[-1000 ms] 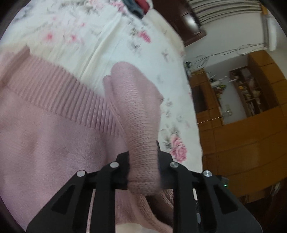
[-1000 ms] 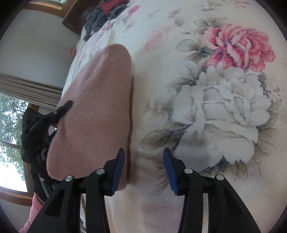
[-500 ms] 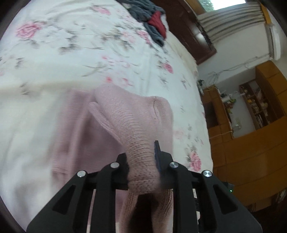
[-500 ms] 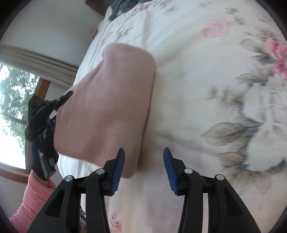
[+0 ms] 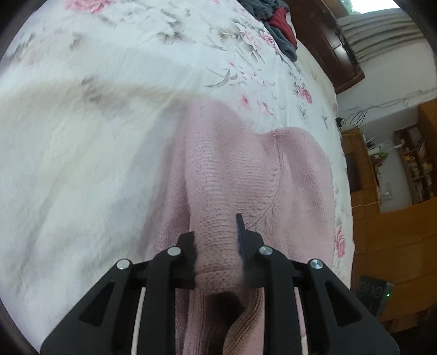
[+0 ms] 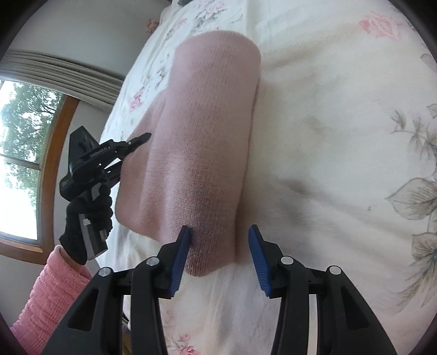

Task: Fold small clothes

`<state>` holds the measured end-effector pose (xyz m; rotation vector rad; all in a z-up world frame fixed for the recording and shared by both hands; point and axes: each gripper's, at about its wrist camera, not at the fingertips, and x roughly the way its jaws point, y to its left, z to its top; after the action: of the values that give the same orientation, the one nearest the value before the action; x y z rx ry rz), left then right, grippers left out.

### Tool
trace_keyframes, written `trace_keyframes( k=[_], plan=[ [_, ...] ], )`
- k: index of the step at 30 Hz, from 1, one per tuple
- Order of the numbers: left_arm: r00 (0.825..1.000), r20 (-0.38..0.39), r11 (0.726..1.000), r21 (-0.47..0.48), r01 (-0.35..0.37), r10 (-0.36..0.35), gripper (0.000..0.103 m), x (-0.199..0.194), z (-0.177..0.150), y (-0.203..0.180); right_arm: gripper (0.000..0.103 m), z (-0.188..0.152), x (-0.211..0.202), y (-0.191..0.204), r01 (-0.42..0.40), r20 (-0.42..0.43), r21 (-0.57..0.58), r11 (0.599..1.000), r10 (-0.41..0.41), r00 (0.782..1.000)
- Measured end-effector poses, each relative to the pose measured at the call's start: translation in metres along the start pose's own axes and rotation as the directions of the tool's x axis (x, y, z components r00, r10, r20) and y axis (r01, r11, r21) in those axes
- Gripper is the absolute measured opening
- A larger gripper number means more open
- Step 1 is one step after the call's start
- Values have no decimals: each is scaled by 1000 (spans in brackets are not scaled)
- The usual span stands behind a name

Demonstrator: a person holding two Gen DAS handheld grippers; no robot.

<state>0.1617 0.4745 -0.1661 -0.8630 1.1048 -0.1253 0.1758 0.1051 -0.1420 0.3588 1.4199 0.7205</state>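
Note:
A pink knit sweater (image 5: 245, 169) lies folded on a floral bedsheet (image 5: 95, 150). My left gripper (image 5: 217, 245) is shut on a raised fold of it, and the knit bulges up between the fingers. In the right wrist view the sweater (image 6: 207, 131) is a long folded band. Its near end lies between the blue pads (image 6: 181, 256) of my open right gripper (image 6: 220, 256), close to the left pad and apart from the right one. The left gripper (image 6: 128, 144), held by a black-gloved hand, grips the sweater's far left edge.
A heap of dark grey and red clothes (image 5: 275, 19) lies at the far end of the bed. Wooden cabinets (image 5: 396, 224) stand beyond the bed's right edge. A window (image 6: 21, 163) and a pink sleeve (image 6: 52, 295) are on the left of the right view.
The left gripper has pulled back and up with the pink fold still in it. The right gripper has shifted left, so the sweater's near end now lies between its open fingers.

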Motion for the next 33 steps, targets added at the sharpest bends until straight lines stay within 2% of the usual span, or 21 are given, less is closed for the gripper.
trace_keyframes(
  k=[3,5,8,12,15,17,19,20,21,22,23,24,26,27,30,33],
  plan=[
    [1000,-6,999,-35,8,-8,26,-5,-1,3,46,5,-2,0,7,-2,-3,1000,-7,1000],
    [1000,-9,1000,-27,-13,12,27,-16,-3,1,46,4,-7,1,5,3,-6,1000,-5,1000],
    [1000,0,999,30,-25,25,32,-39,-16,-9,48,3,-11,5,-12,17,-8,1000,12,1000],
    [1000,11,996,86,-1,0,44,-68,-43,-21,56,-1,-14,10,-31,26,-10,999,31,999],
    [1000,5,994,110,-14,13,48,-75,-62,-23,58,-2,-4,14,-33,10,-11,999,33,999],
    [999,-11,991,131,-30,32,48,-71,-72,-25,65,-3,5,15,-40,-8,6,999,40,999],
    [998,-31,987,156,-45,50,48,-64,-81,-26,65,-3,14,13,-25,-28,20,999,26,999],
    [997,-32,984,167,-61,67,46,-62,-83,-27,63,-3,18,13,-16,-40,27,1000,17,999],
    [993,-34,978,179,-104,111,44,-57,-86,-26,58,-4,21,11,-13,-53,32,999,15,998],
    [988,-41,972,190,-136,146,39,-52,-88,-24,40,-4,25,10,-21,-69,37,999,23,997],
    [988,-44,971,196,-140,151,27,-49,-89,-23,31,-5,25,10,-12,-68,37,999,15,998],
    [986,-54,969,201,-142,156,23,-44,-89,-20,26,-5,24,10,-12,-66,35,999,14,998],
    [982,-55,966,198,-164,178,22,-39,-88,-14,22,-6,16,11,-39,-55,31,999,41,998],
    [984,-61,971,185,-153,167,21,-37,-87,-10,22,-7,12,12,-37,-48,19,999,38,998],
    [985,-75,977,163,-141,155,22,-31,-87,0,21,-14,11,11,8,-61,-16,1000,-9,998],
    [987,-79,981,141,-130,142,24,-26,-89,11,21,-17,26,0,16,-85,18,1000,-14,996]
  ],
)
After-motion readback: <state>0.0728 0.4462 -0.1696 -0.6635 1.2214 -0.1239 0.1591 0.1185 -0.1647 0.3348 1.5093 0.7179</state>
